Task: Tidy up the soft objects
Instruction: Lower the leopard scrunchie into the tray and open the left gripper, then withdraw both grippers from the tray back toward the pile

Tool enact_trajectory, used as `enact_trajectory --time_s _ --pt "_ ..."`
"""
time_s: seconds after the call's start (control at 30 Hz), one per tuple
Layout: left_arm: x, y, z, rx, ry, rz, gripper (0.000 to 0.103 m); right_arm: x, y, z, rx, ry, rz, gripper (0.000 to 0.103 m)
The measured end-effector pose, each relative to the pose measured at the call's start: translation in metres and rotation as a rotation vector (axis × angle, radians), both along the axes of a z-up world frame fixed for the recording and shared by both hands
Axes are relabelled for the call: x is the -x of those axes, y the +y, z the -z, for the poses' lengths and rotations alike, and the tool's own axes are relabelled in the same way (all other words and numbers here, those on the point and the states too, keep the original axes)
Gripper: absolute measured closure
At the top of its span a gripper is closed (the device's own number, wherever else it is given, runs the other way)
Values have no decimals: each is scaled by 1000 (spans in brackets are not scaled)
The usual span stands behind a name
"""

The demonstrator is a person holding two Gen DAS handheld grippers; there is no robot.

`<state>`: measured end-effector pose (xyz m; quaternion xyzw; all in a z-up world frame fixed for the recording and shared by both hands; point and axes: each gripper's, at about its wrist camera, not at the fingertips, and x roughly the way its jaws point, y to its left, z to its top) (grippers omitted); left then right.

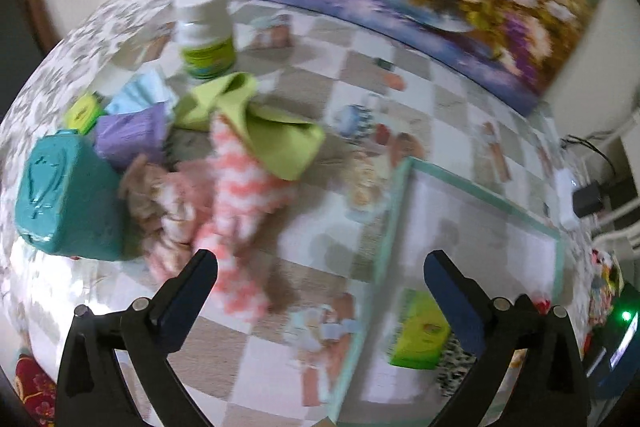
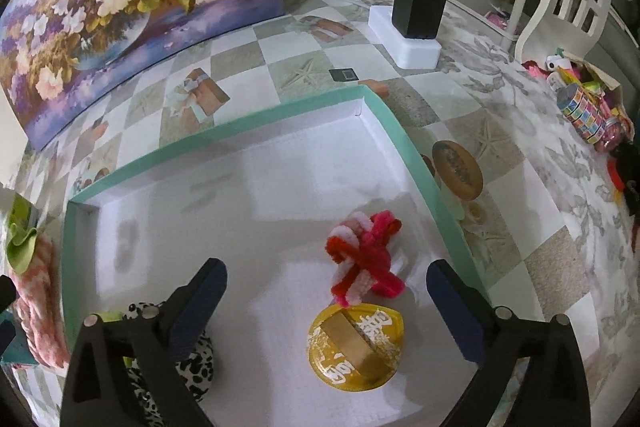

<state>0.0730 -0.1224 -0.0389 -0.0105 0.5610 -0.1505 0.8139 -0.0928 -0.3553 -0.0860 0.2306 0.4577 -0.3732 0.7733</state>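
Since the pink-and-white fuzzy cloth lies heaped on the table left of the teal-rimmed box, the left gripper hangs wide open and empty above it. Only the right view shows the box's contents, a pipe-cleaner twist and yellow packet, under the empty, spread right gripper.
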Motion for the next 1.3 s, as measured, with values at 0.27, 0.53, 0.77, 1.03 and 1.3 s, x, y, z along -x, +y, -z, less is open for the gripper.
enact_trajectory --time_s 0.27,0.53,0.77,1.03,1.3 --pt "-15 23 -8 -30 0 -34 0 -20 26 -13 40 -6 -66 1" --pt "-31 57 -26 -42 -31 -100 0 -54 77 -24 73 6 -240 1" --pt "-42 84 -27 27 29 -153 0 -77 126 -35 41 -39 -399 1" --pt "-37 85 -22 62 79 -142 0 -99 176 -34 21 -47 -571 2" --pt "-31 84 -15 63 89 -141 0 -104 168 -31 6 -56 -555 8"
